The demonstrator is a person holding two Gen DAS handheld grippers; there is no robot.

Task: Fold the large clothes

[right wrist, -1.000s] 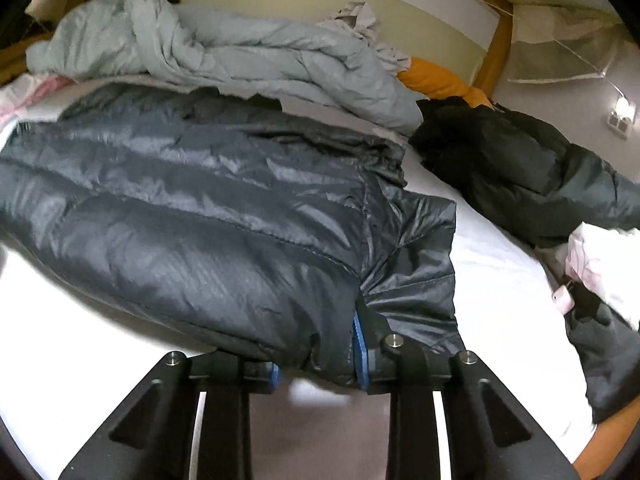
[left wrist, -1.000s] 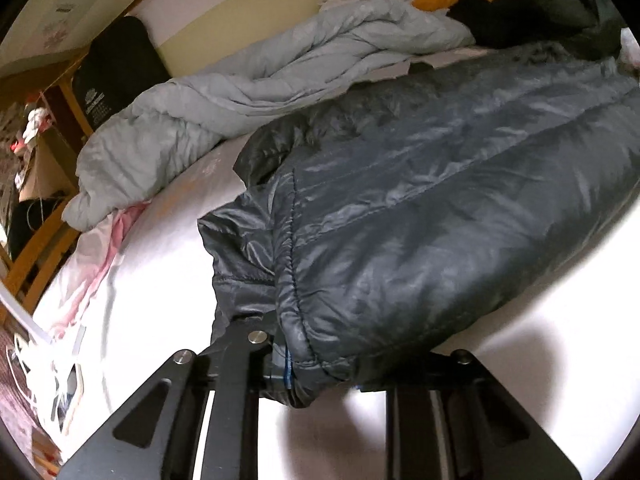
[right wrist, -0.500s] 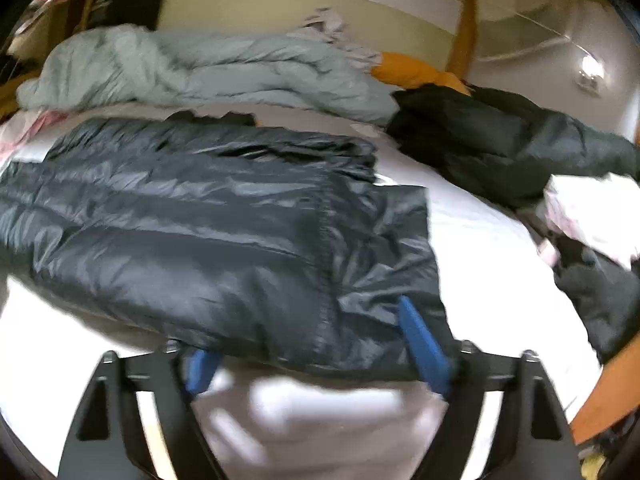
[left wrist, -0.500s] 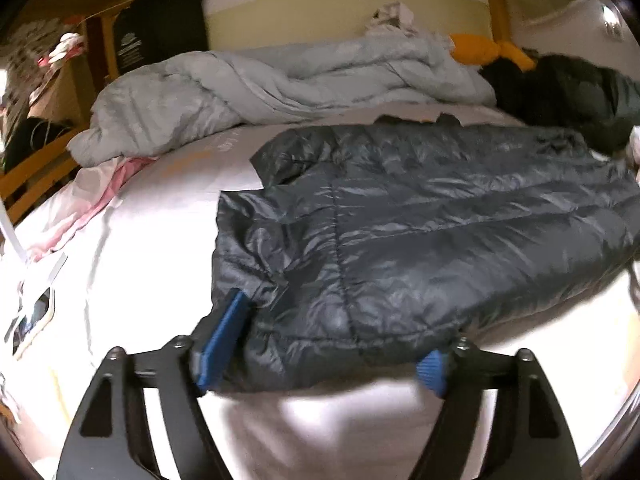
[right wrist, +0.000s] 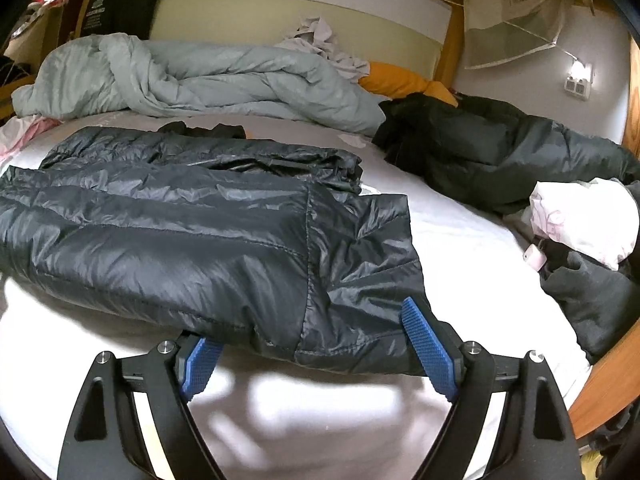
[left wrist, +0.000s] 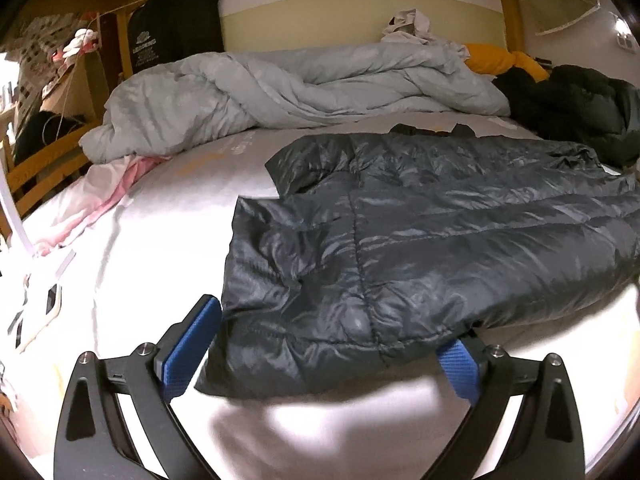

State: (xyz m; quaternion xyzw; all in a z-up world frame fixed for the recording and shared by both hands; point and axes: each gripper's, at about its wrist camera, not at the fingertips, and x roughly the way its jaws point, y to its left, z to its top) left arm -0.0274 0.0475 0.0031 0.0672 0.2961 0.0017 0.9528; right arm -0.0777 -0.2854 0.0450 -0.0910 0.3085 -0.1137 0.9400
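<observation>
A dark grey puffer jacket (left wrist: 420, 240) lies folded lengthwise on the white bed sheet (left wrist: 160, 240). It also shows in the right wrist view (right wrist: 192, 232). My left gripper (left wrist: 324, 352) is open at the jacket's left end, its blue pads (left wrist: 188, 344) on either side of the near edge, holding nothing. My right gripper (right wrist: 316, 348) is open at the jacket's right end, its blue pads (right wrist: 430, 350) straddling the near edge, holding nothing.
A crumpled light grey duvet (left wrist: 288, 92) lies along the back of the bed. A black coat (right wrist: 500, 152) and a white-pink garment (right wrist: 584, 220) lie at the right. Pink cloth (left wrist: 100, 208) lies at the left. The wooden bed frame (right wrist: 600, 384) borders the right edge.
Both grippers have opened and let go of the jacket's near edge. The jacket has dropped flat onto the sheet, and both grippers have pulled back a little.
</observation>
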